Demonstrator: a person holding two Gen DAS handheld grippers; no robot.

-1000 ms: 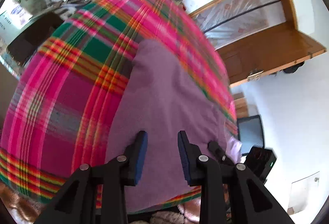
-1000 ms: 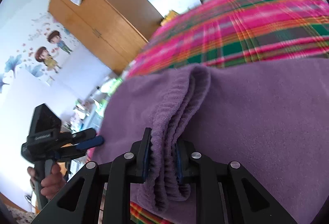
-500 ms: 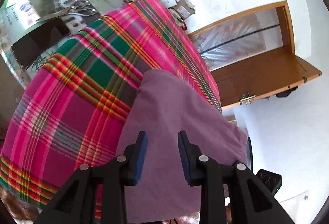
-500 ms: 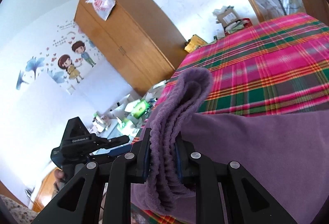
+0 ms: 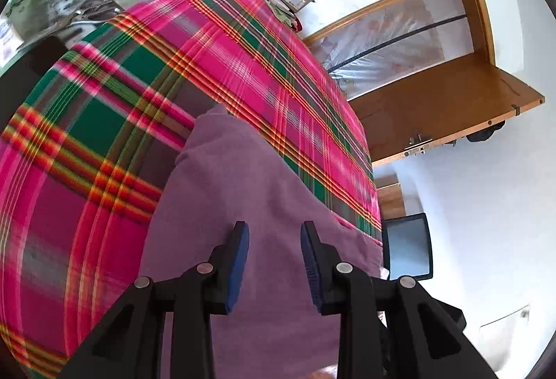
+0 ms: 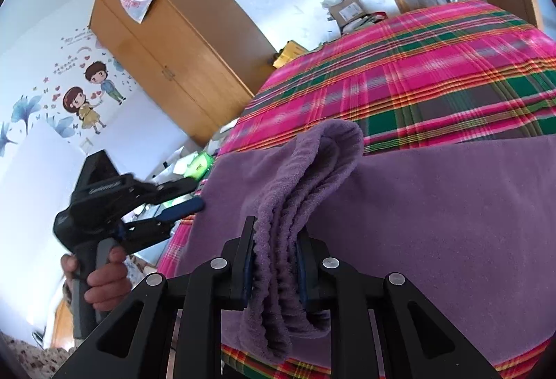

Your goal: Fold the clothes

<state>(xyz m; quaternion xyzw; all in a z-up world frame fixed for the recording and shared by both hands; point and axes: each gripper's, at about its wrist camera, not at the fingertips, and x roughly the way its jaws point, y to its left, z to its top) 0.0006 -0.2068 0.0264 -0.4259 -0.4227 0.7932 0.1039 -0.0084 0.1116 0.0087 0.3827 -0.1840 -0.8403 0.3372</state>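
Two tongs over plaid cloth (image 5: 104, 142) – right gripper (image 6: 276, 261) pinching bunched purple garment (image 6: 434, 222), left gripper (image 5: 274, 261) spread, nothing between blue pads – no containers visible.

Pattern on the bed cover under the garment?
Pink, green and orange plaid bed cover; clearest in the left wrist view.

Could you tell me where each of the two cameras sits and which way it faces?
Left wrist: on the left gripper, angled down over the purple garment on the plaid cloth; its open fingers show.
Right wrist: on the right gripper, shut on a bunched garment edge; the left hand shows.
Shared: garment, plaid cloth.
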